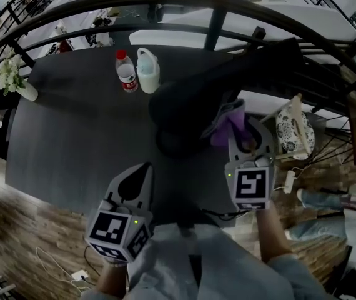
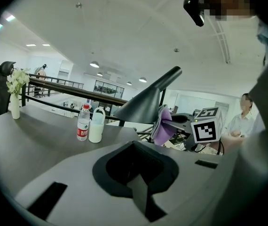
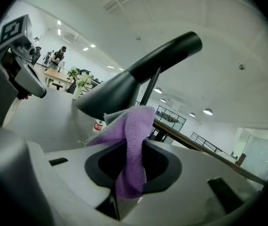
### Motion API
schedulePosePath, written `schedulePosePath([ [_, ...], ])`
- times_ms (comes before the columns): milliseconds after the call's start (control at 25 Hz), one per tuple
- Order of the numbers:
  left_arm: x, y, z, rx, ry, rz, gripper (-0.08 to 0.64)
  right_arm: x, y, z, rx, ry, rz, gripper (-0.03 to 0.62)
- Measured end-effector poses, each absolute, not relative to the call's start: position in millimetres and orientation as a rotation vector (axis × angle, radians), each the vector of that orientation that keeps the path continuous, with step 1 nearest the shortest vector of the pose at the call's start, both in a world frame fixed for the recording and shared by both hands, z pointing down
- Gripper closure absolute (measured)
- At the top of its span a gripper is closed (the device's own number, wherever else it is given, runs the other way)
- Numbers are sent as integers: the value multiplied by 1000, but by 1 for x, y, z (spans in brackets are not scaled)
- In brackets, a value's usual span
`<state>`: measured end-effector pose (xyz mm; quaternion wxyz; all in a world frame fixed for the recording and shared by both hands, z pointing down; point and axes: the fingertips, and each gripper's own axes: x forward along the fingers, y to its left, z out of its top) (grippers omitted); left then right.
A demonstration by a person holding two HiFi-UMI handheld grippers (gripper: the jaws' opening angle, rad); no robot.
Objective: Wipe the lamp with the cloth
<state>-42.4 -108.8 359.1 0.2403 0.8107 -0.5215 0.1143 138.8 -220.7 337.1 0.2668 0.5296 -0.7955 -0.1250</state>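
Note:
A black lamp with a cone shade (image 1: 187,105) stands on the dark table (image 1: 72,142); its arm rises to the back right. My right gripper (image 1: 248,141) is shut on a purple cloth (image 1: 231,124) and holds it against the shade's right rim. In the right gripper view the cloth (image 3: 131,145) hangs between the jaws just under the shade (image 3: 113,95). My left gripper (image 1: 139,177) is shut and empty, hovering near the table's front edge, left of the lamp. From the left gripper view the shade (image 2: 143,106) and cloth (image 2: 162,126) lie ahead to the right.
A water bottle (image 1: 126,72) and a white jug (image 1: 147,69) stand side by side behind the lamp. A vase of white flowers (image 1: 12,77) is at the table's far left corner. A patterned object (image 1: 295,130) lies beyond the right edge. Railings curve behind the table.

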Motion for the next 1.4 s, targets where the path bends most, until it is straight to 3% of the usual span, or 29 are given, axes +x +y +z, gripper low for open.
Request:
schedulePosePath([
  [1400, -68, -97, 375, 2113, -1473, 373, 555, 95, -199, 470, 1317, -2037, -104, 502],
])
